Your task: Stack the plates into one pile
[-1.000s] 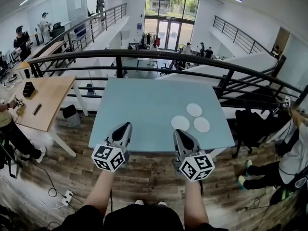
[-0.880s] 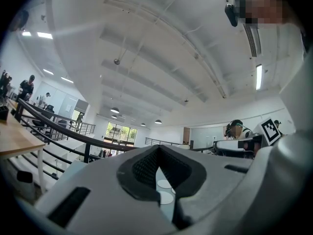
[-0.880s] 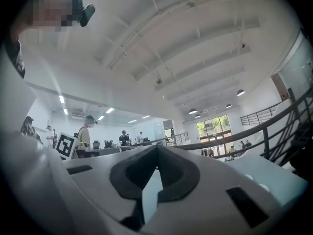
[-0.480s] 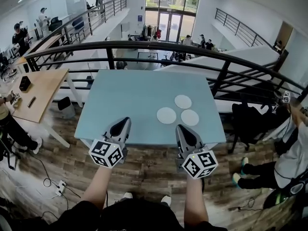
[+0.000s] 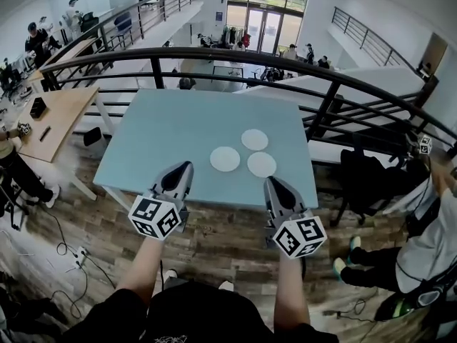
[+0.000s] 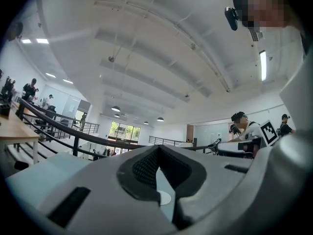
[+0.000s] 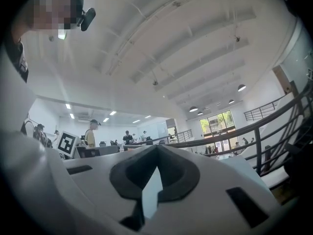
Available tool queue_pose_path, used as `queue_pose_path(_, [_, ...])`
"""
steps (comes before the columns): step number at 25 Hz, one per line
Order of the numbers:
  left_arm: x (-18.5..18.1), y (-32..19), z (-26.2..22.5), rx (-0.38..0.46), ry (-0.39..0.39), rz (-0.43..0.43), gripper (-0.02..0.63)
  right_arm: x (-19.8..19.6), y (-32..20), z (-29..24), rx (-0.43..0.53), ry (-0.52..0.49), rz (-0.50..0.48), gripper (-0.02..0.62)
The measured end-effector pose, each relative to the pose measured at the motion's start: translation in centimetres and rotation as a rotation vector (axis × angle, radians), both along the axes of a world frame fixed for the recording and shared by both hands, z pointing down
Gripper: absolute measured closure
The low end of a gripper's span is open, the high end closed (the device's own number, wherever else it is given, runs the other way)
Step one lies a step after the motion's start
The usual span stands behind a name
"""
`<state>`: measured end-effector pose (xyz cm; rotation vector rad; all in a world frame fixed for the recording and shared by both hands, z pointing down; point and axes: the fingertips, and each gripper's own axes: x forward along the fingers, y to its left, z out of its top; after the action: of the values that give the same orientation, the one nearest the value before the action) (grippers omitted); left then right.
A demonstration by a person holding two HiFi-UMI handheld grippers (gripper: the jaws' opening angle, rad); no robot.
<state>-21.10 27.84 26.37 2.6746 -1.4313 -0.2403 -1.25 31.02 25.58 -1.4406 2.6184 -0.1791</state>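
Plates of flat white round form, three in all, lie unstacked on the right half of the pale blue rectangular table: left plate, far plate, right plate. They sit close together in a triangle, none overlapping. Left gripper is held at the near table edge, left of the plates and apart from them. Its fingers are fully closed with nothing between them. Right gripper is held at the same edge, on the near side of the right plate. Its fingers are likewise closed and empty. Black metal railing runs beyond the far edge.
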Motion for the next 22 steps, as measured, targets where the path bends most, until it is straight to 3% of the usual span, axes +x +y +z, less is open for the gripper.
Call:
queue_pose_path(6, [5.4, 0.8, 1.0, -0.009, -0.040, 0.001, 0.601, 5.1, 0.9, 1.4, -0.019, 0.001, -0.003, 0.588])
queue_pose_path(12, [7.9, 0.3, 2.1, -0.028, -0.039, 0.007, 0.601, 7.9, 0.2, 2.8, -0.035, -0.016, -0.008, 0.589])
queue_pose_path(19, [9.7, -2.6, 2.6, -0.049, -0.044, 0.017, 0.603, 9.4, -2.0, 3.8, -0.056, -0.033, -0.004, 0.588])
queue_pose_path(22, [11.0, -6.5, 2.9, -0.046, -0.040, 0.026, 0.603, 10.0, -5.6, 4.1, -0.054, -0.018, 0.021, 0.588])
